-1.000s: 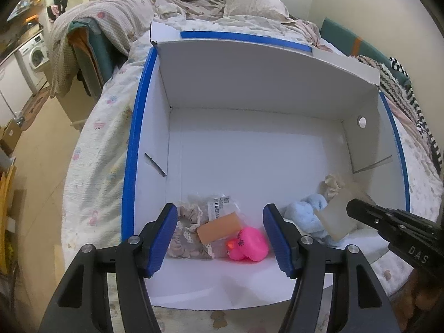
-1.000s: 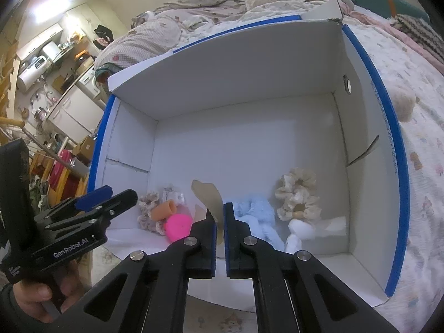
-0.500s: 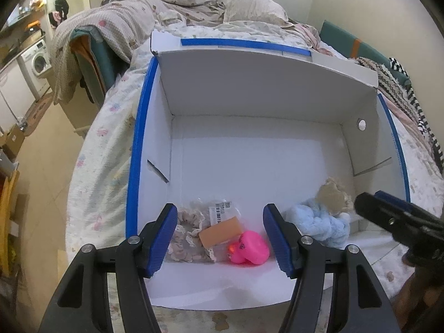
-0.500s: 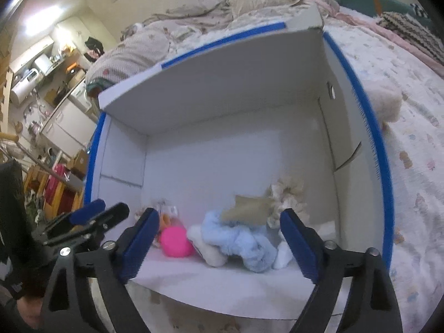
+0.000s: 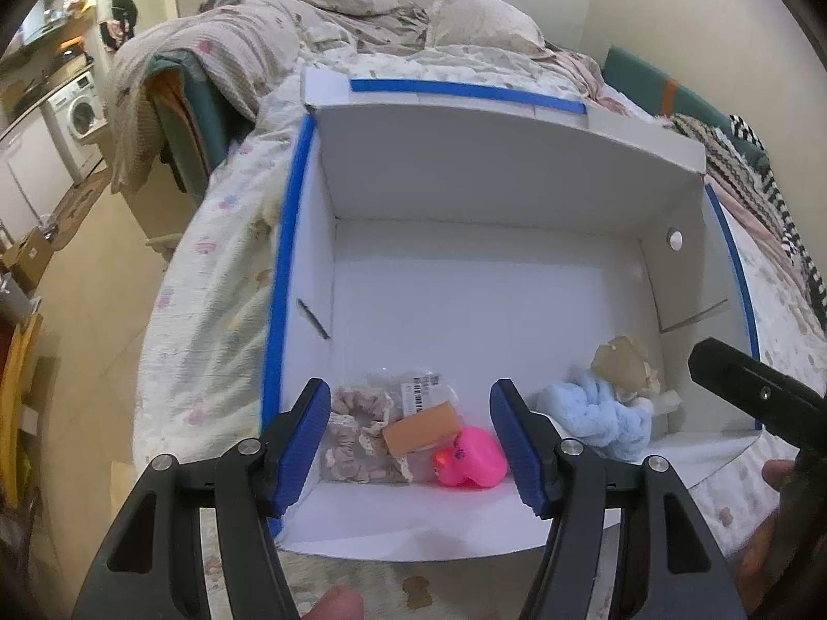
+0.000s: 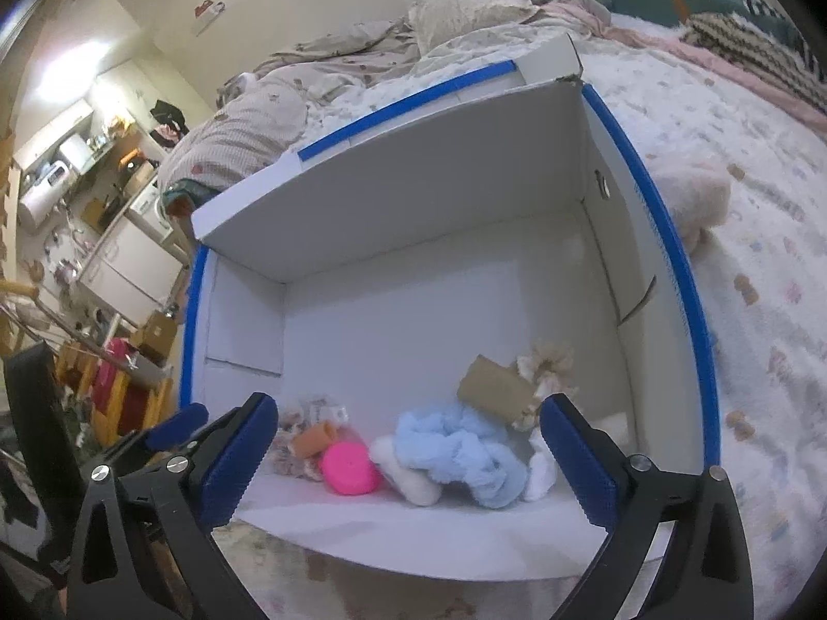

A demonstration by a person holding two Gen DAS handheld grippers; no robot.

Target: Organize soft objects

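Observation:
A white box with blue-taped rims (image 5: 289, 237) (image 6: 667, 237) sits on the bed. Along its near wall lie a bagged beige scrunchie (image 5: 356, 434), an orange sponge (image 5: 421, 431) (image 6: 312, 439), a pink rubber duck (image 5: 473, 460) (image 6: 349, 467), a light blue fluffy cloth (image 5: 599, 413) (image 6: 455, 444) and a tan pad (image 5: 617, 361) (image 6: 493, 387) resting against a cream scrunchie (image 6: 548, 361). My left gripper (image 5: 411, 444) is open and empty above the duck and sponge. My right gripper (image 6: 408, 465) is open and empty above the blue cloth.
A fluffy beige soft thing (image 6: 692, 201) lies on the bedspread just right of the box. Rumpled blankets and a pillow (image 5: 480, 26) lie beyond the box. The bed's left edge drops to the floor (image 5: 93, 310).
My right gripper opened and let go of the tan pad, which now rests on the blue cloth and cream scrunchie. The right gripper has drawn back. The left gripper stayed open.

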